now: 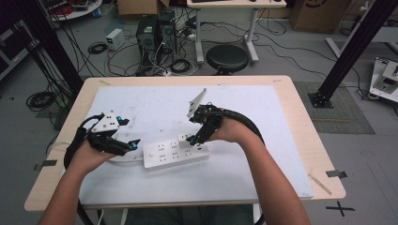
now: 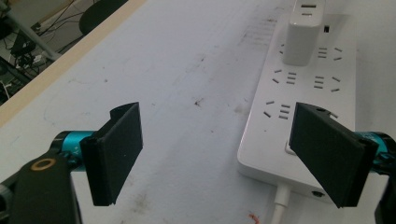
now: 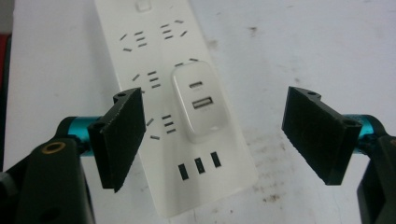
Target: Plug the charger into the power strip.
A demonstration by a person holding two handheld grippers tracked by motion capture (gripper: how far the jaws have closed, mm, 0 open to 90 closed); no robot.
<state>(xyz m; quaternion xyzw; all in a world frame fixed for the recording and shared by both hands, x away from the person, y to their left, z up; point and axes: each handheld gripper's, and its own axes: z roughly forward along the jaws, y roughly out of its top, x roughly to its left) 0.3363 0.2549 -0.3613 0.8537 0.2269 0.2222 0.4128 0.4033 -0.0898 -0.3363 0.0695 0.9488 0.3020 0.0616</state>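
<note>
A white power strip [image 1: 174, 153] lies on the white mat [image 1: 155, 105], its cable leading off to the left. A white USB charger [image 1: 183, 138] is plugged into its right part. My left gripper [image 1: 130, 132] hovers open at the strip's left end. In the left gripper view its gripper [image 2: 219, 154] spans the strip's cable end [image 2: 303, 93], with the charger [image 2: 301, 35] farther along. My right gripper [image 1: 192, 130] is open above the charger. In the right gripper view the gripper [image 3: 219, 135] has the charger [image 3: 201, 105] between its jaws, untouched, on the strip [image 3: 140, 51].
The mat covers most of a wooden table [image 1: 300, 136]. Beyond the far edge stand a black stool [image 1: 227, 57], computer cases [image 1: 154, 33] and tangled floor cables. Black frame posts [image 1: 349, 51] rise at both sides.
</note>
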